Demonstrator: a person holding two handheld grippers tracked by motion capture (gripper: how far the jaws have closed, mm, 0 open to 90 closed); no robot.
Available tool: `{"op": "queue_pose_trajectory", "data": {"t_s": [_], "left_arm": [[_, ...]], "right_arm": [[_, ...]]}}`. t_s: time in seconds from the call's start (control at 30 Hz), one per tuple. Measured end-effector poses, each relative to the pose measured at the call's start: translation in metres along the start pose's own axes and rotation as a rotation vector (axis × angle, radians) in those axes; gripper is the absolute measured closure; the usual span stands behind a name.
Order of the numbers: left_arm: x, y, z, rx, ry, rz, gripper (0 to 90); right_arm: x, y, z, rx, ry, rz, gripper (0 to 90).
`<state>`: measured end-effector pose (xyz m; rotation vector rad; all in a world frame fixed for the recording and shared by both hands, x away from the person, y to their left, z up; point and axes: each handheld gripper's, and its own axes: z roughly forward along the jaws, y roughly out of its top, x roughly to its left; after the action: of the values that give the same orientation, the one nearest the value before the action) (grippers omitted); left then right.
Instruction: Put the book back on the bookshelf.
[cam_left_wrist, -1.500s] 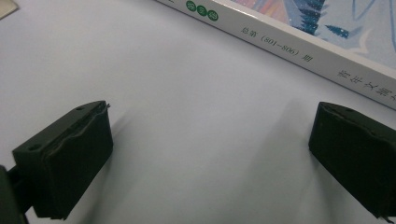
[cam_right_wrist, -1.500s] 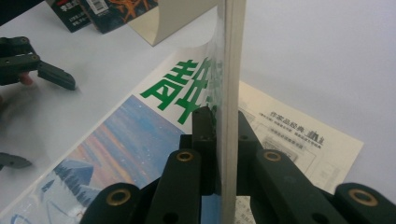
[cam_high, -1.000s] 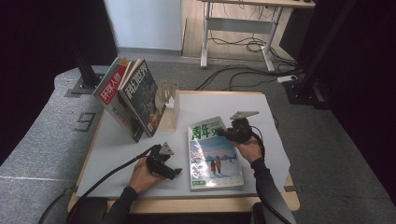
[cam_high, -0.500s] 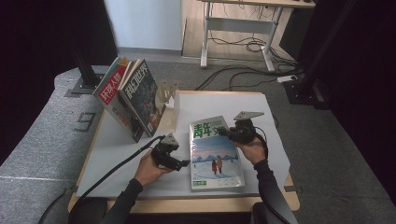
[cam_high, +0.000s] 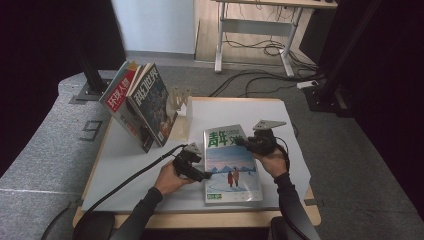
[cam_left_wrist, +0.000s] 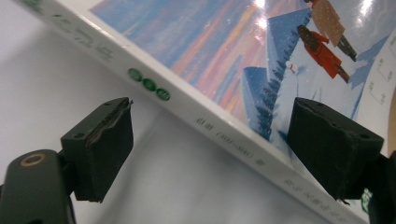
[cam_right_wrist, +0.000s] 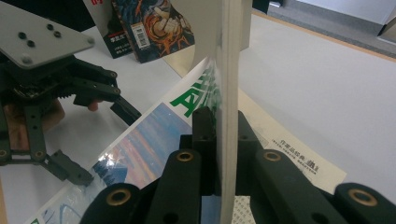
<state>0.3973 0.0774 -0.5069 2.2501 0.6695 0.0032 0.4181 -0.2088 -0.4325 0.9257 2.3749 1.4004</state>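
- Magazine flat on white table, lower centre of high view, snow-scene cover with two figures facing up, spine to frame left.
- Right gripper at magazine's upper right corner; fingers pressed together, pinching the cover sheet.
- In right gripper view, cover stands on edge between the fingers, lifted clear of the page underneath; printed inner page visible at lower right.
- Left gripper at magazine's left edge, mid-height in high view, pointing toward frame right.
- Left fingers spread wide, having just closed slightly; pads not touching anything.
- In left gripper view, magazine spine runs diagonally from upper left to lower right between the two pads; one pad over bare table at lower left, other pad over the cover at right.
- Gap visible between each pad and the magazine; no grip on the left side.
- Left gripper also seen in right gripper view, upper left, open fingers near magazine edge.
- Two more magazines stand tilted at upper left of table, leaning against a clear rack.
- Black cable trails from left gripper toward lower left of frame.
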Motion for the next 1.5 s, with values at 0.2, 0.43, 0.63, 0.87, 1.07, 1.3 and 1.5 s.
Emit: {"op": "queue_pose_trajectory", "data": {"t_s": [0.2,0.43,0.63,0.87,1.07,1.3,1.5], "left_arm": [[-0.001,0.004,0.008,0.016,-0.044,-0.011,15.4],[0.003,0.006,0.009,0.04,-0.089,-0.043,20.7],[0.006,0.007,0.007,0.053,-0.112,-0.071,28.7],[0.007,0.007,0.005,0.055,-0.118,-0.092,35.1],[0.005,0.006,0.003,0.037,-0.116,-0.086,39.2],[-0.005,0.005,0.001,0.004,-0.09,-0.025,45.3],[-0.006,0.005,0.001,0.003,-0.089,-0.033,47.0]], "right_arm": [[0.002,0.001,-0.001,-0.005,0.004,-0.009,83.2],[0.005,0.002,-0.002,-0.012,0.012,-0.018,83.1],[0.003,0.0,-0.003,-0.017,0.022,-0.015,82.9],[0.001,-0.002,-0.004,-0.011,0.025,-0.011,81.6],[-0.002,-0.004,-0.004,0.011,0.004,-0.008,79.7],[-0.01,-0.01,0.0,0.037,-0.028,0.032,77.2],[-0.016,-0.013,0.001,0.049,-0.035,0.056,75.6]]}}
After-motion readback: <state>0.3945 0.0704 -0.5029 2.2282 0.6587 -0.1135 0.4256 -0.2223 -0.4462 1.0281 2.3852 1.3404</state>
